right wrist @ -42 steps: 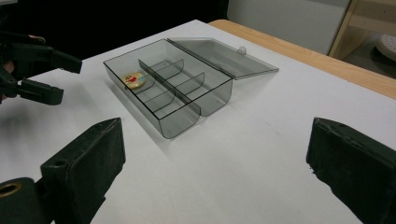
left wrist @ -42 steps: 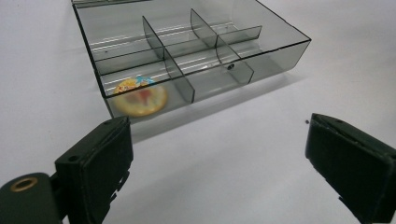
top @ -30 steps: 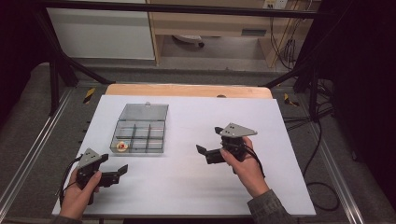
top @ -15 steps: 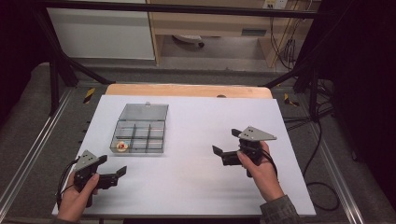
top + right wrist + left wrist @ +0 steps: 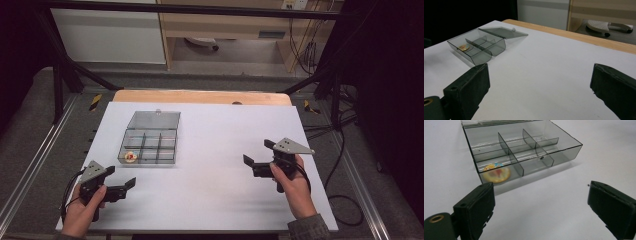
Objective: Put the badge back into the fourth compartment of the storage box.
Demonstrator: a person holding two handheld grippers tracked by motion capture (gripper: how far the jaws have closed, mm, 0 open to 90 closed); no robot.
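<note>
Box point(image 5: 149, 140) of smoky clear plastic sits on the left half of the white tabletop point(image 5: 220, 125), lid flung open flat behind it, dividers splitting it into small compartments. A little round yellow-and-red piece point(image 5: 131, 157) rests in the near-left compartment; what it is exactly, the blur will not let me say.

Left tongs point(image 5: 125, 187) hang low at the near-left corner, spread wide with nothing between them. Box lies just ahead of them and slightly to the right, its near wall point(image 5: 524, 170) facing straight at the jaws in the left gripper view. Close company.

Right tongs point(image 5: 255, 162) hover over on the right side, also wide apart and empty, pointing across the bare sheet toward the box, which lies well apart from them, off to their left.

So the left hand point(image 5: 82, 212) is clearly the nearer one. Box runs longer front-to-back with the lid out, so a reach from the near side meets its short front edge first.
</note>
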